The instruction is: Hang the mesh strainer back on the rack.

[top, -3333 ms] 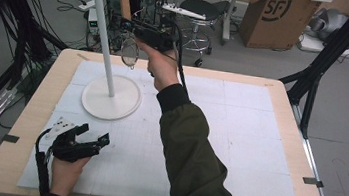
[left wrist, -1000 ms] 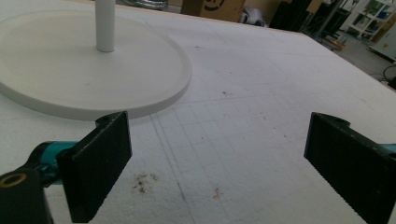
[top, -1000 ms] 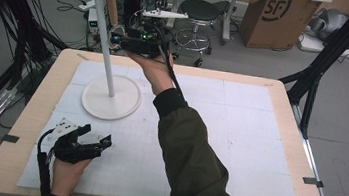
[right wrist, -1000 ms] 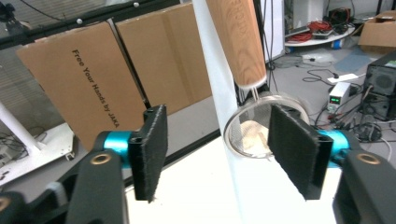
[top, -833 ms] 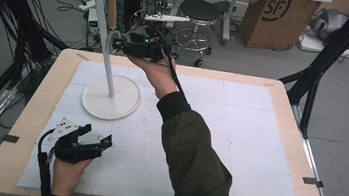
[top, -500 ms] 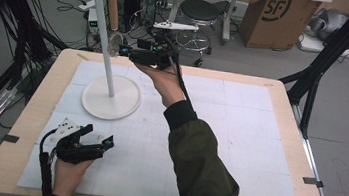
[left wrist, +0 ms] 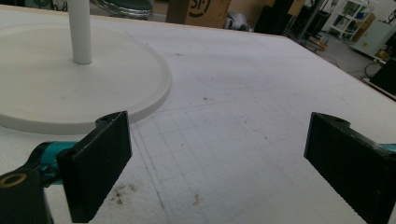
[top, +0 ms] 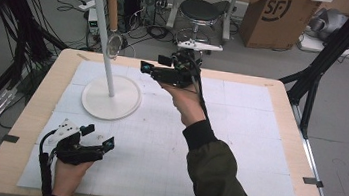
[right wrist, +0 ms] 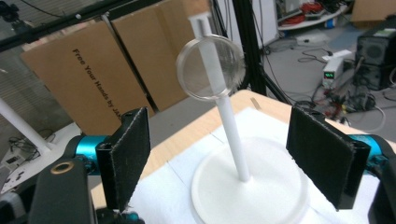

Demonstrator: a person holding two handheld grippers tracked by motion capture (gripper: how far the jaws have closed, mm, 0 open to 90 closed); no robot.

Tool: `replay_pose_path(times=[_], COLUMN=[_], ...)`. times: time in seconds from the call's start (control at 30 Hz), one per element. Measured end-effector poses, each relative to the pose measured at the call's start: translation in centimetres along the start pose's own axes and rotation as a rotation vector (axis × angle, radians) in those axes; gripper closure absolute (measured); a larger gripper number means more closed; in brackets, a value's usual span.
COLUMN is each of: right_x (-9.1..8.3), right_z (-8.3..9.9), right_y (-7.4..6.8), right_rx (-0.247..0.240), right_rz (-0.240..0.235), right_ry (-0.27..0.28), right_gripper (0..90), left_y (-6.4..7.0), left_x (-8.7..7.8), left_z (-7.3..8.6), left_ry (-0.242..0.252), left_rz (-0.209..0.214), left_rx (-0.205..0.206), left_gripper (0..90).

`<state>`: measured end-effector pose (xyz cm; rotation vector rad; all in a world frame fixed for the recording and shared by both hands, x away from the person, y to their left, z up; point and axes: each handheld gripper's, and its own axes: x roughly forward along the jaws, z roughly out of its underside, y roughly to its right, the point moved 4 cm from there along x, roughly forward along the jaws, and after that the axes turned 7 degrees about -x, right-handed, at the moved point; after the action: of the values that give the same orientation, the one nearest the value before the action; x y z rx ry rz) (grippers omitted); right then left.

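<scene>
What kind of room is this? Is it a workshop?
Probably a lab or workshop: cables trail over the floor, electronic boxes stand about, a cardboard box sits behind the table, and a stool stands nearby.

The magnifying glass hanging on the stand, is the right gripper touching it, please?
Apart. The right gripper view shows the magnifying glass hanging beyond the open right gripper, nothing between its jaws.

White stand (top: 111, 98), faintly gridded white mat (top: 236, 151), perhaps foam.

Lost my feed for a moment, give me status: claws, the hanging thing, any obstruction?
Both claws open, empty: left claw low on the mat, right claw raised, facing the stand. Magnifying glass hangs from stand's top. Nothing between.
</scene>
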<state>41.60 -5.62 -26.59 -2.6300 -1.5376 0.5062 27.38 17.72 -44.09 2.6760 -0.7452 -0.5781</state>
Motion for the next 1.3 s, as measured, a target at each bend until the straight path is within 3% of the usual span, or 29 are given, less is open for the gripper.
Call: replay_pose_path(times=[0.27, 0.5, 0.67, 0.8, 1.3], right_x=[-3.2, -5.3, -6.4, -7.5, -11.4], right_z=[2.2, 3.7, 5.2, 6.8, 10.9], right_y=[0.7, 1.4, 1.8, 2.4, 3.7], right_rx=[0.002, 0.001, 0.023, 0.069, 0.132], right_rz=[0.033, 0.062, 0.075, 0.082, 0.111], right_ry=[0.005, 0.022, 0.024, 0.033, 0.050], right_gripper=[22.4, 21.9, 21.5, 21.4, 21.5], left_y=[0.4, 0.3, 0.3, 0.3, 0.7], left_x=[0.3, 0.1, 0.1, 0.1, 0.3], left_z=[0.1, 0.0, 0.0, 0.0, 0.1], left_ry=[0.002, 0.013, 0.016, 0.017, 0.009], left_rz=[0.030, 0.033, 0.037, 0.032, 0.028], left_rx=[-0.034, -0.041, -0.048, -0.048, -0.032], left_gripper=[8.1, 8.1, 8.1, 8.1, 8.1])
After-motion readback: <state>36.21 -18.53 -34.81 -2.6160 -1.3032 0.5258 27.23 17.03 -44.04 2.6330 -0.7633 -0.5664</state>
